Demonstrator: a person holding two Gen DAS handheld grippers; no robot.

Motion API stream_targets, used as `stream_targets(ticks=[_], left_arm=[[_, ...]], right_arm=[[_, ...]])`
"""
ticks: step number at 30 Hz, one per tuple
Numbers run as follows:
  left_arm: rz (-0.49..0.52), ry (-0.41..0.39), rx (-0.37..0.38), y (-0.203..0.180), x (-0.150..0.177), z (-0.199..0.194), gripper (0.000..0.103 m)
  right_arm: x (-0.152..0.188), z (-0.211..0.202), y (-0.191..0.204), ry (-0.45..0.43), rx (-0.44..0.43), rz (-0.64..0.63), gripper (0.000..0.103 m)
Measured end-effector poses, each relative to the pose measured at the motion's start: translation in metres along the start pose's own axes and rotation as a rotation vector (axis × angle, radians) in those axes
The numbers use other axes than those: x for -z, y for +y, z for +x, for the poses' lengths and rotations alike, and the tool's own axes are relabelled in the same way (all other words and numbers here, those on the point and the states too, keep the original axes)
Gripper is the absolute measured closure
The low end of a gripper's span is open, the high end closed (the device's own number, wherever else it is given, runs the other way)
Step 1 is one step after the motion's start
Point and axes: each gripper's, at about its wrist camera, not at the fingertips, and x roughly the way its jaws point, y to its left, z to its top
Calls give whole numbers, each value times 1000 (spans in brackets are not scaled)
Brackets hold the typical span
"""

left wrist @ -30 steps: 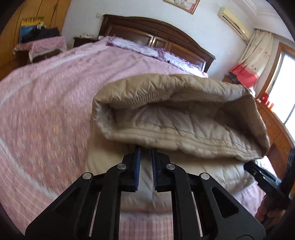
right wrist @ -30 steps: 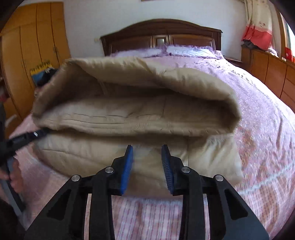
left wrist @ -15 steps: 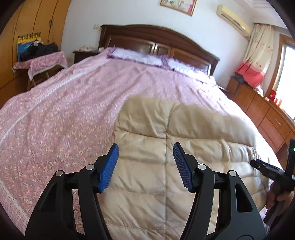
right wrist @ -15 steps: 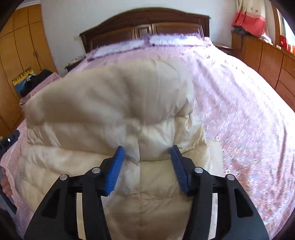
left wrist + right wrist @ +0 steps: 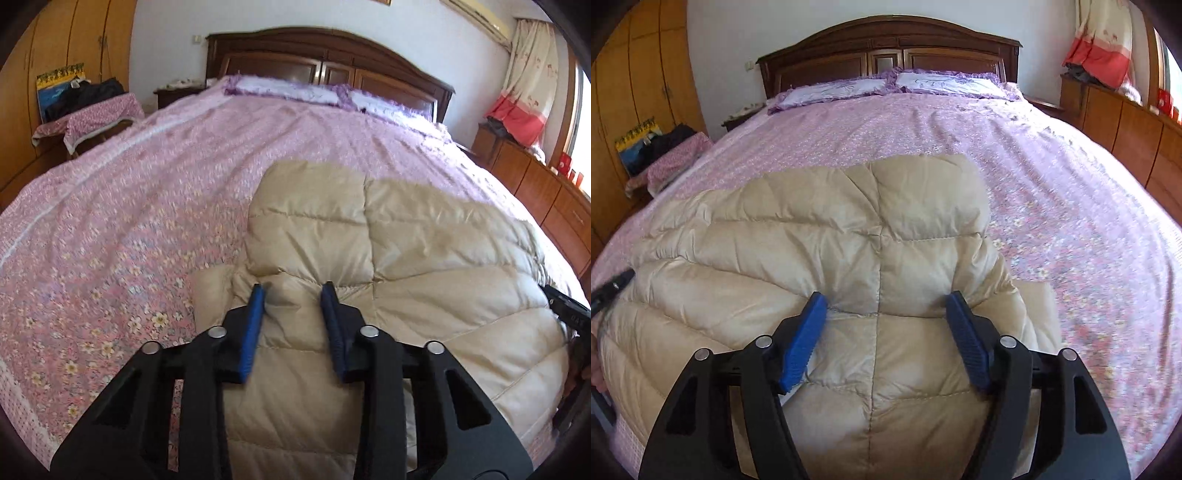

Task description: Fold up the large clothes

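The beige quilted down jacket (image 5: 388, 258) lies folded on the pink floral bedspread (image 5: 129, 221), at the foot end of the bed; in the left wrist view it fills the frame from about three o'clock down to six, and in the right wrist view it spreads from nine o'clock across the centre, with the headboard (image 5: 886, 48) and pillows (image 5: 894, 86) far off at twelve.

The left gripper (image 5: 293, 299) hovers over the near left part of the jacket, its blue pads set apart with a puff of fabric between them; the jaws are closing, yet the pads do not look pressed onto the cloth, so it holds nothing. The right gripper (image 5: 884, 306) stands wider over the near right part; its jaws are opening, the jacket below and between them but free. Each gripper shows as a dark tip at the other view's edge – three o'clock in the left, nine o'clock in the right.

By the look of it the jacket is light, soft and very springy; the padding traps air, so a fold will likely puff back up unless pressed flat. The shell looks smooth and a little slippery – a shallow pinch on one puffed panel may slide off. A stitched seam or a doubled edge, such as the flap (image 5: 210, 295) poking out at the left side, seems the surer hold; take both layers deep between the pads.
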Motion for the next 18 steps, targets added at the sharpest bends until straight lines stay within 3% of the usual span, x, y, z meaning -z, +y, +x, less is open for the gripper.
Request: stream_targets(ticks=[4, 18], left_arm=[[59, 25, -25, -6, 4, 11, 74], [15, 89, 39, 2, 15, 27, 74]], right_arm=[[4, 10, -9, 11, -47, 32, 36], [12, 31, 4, 69, 19, -49, 36]])
